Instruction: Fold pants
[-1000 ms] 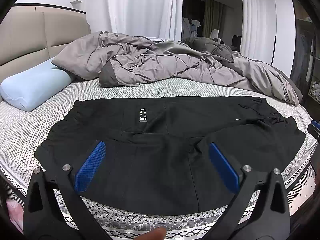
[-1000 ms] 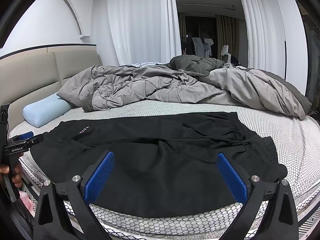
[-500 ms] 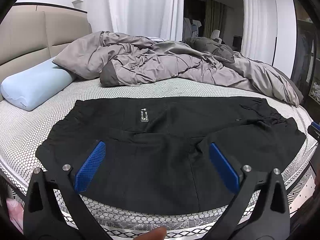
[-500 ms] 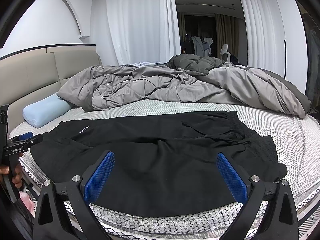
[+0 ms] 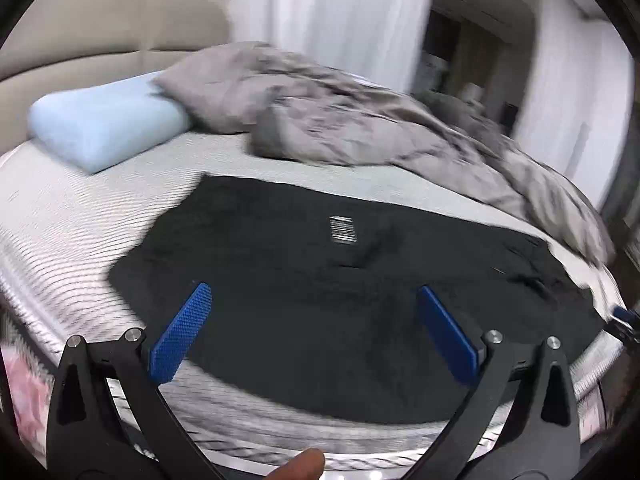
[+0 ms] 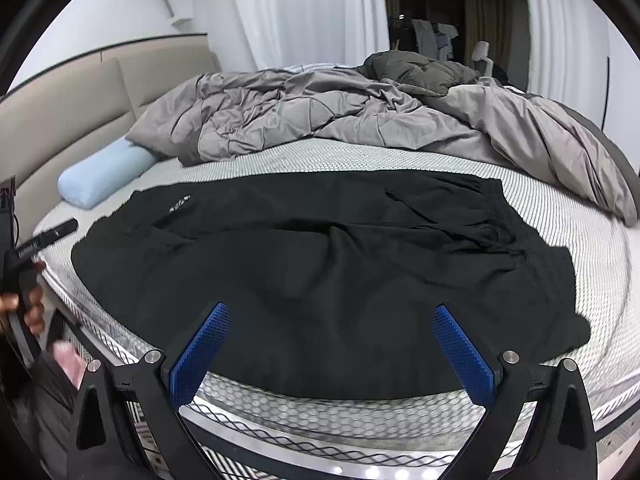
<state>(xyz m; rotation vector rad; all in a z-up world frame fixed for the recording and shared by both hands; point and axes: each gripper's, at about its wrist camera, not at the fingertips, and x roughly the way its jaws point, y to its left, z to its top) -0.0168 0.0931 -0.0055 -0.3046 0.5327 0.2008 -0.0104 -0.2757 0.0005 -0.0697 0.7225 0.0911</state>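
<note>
Pants (image 6: pixel 320 264) lie spread flat across the lower middle of the right wrist frame, on the mattress (image 6: pixel 600 264) near its front edge, with the waistband toward the right and the hems toward the left. Both grippers hover short of the cloth and hold nothing: the left gripper (image 5: pixel 316 328) has its jaws spread wide, and so does the right gripper (image 6: pixel 328 344).

The step in hand looks like the first grasp before a fold. To do it well, each gripper should take one end of the same long edge, pinching through every layer, and both should lift together so the cloth carries over evenly and the edges meet. The left wrist view is smeared, so that grasp point is better judged from the right wrist view.

The fabric is black, matte and thin, with soft creases around the middle and a gathered waistband; it will probably sag and slip if pinched shallowly. A small white label (image 6: pixel 178 205) sits at upper left on the cloth. The mattress has a white honeycomb texture. Behind lie a crumpled grey duvet (image 6: pixel 320 116) and a smooth pale blue pillow (image 6: pixel 102 178).
</note>
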